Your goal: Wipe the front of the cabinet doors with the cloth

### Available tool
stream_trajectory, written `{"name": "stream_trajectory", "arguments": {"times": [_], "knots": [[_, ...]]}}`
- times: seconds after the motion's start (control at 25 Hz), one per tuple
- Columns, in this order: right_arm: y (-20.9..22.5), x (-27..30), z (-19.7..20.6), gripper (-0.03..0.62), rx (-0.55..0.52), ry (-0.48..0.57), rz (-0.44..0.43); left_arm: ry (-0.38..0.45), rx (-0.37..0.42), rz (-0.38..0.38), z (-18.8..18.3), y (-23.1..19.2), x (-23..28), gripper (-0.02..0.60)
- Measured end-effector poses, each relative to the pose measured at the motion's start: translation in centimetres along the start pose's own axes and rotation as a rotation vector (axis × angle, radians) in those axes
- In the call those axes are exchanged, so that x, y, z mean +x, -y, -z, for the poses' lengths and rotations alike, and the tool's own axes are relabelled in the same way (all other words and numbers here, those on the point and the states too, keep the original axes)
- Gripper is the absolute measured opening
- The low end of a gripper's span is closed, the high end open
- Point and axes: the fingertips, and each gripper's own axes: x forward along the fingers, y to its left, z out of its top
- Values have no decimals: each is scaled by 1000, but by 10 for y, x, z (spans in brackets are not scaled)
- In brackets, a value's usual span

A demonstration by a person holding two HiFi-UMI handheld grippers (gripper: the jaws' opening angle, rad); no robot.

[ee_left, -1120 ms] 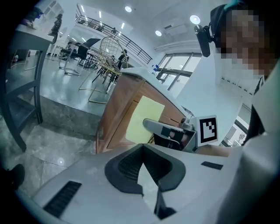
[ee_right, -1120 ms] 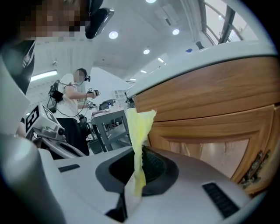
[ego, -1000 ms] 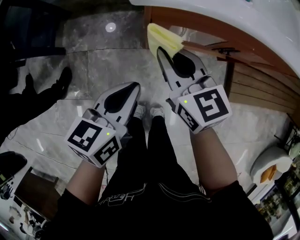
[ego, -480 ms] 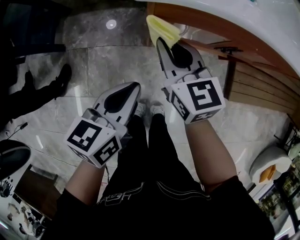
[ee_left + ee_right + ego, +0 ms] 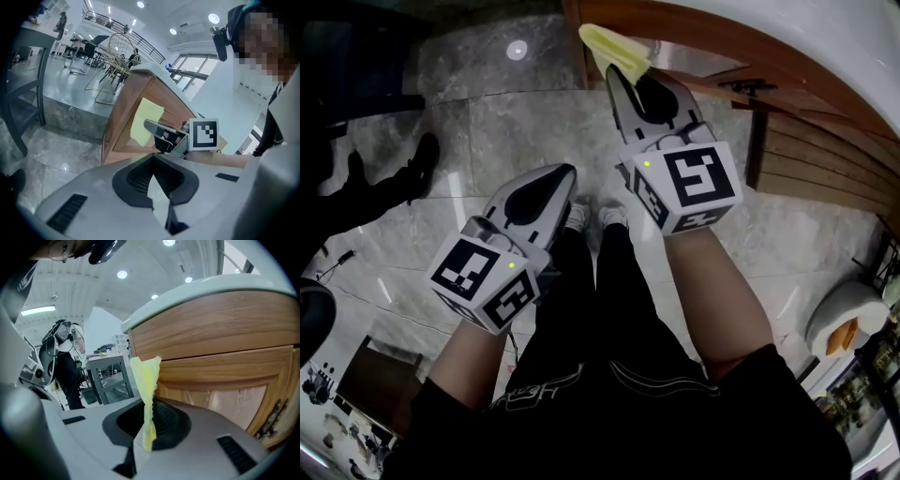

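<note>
Yellow thin cloth [image 5: 146, 390] is sitting pinched upright in the right gripper [image 5: 144, 430]; wooden cabinet door front [image 5: 220, 380] is lying just to its right; left gripper [image 5: 562, 178] is hanging closed, empty, farther off.

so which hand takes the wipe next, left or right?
Right. The right tongs are shut on the yellow cloth and sit close to the wooden cabinet door. The left tongs are shut, empty, and held farther from it.

right gripper [image 5: 146, 427] is pinching a yellow cloth [image 5: 146, 390] that sticks up just left of the wooden cabinet door [image 5: 220, 376].
</note>
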Motion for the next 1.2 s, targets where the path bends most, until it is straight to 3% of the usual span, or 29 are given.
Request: {"name": "stream_trajectory", "arguments": {"times": [1.2], "knots": [[102, -79, 14, 41, 113, 61, 234, -137, 31, 85, 25, 39, 54, 6]]}}
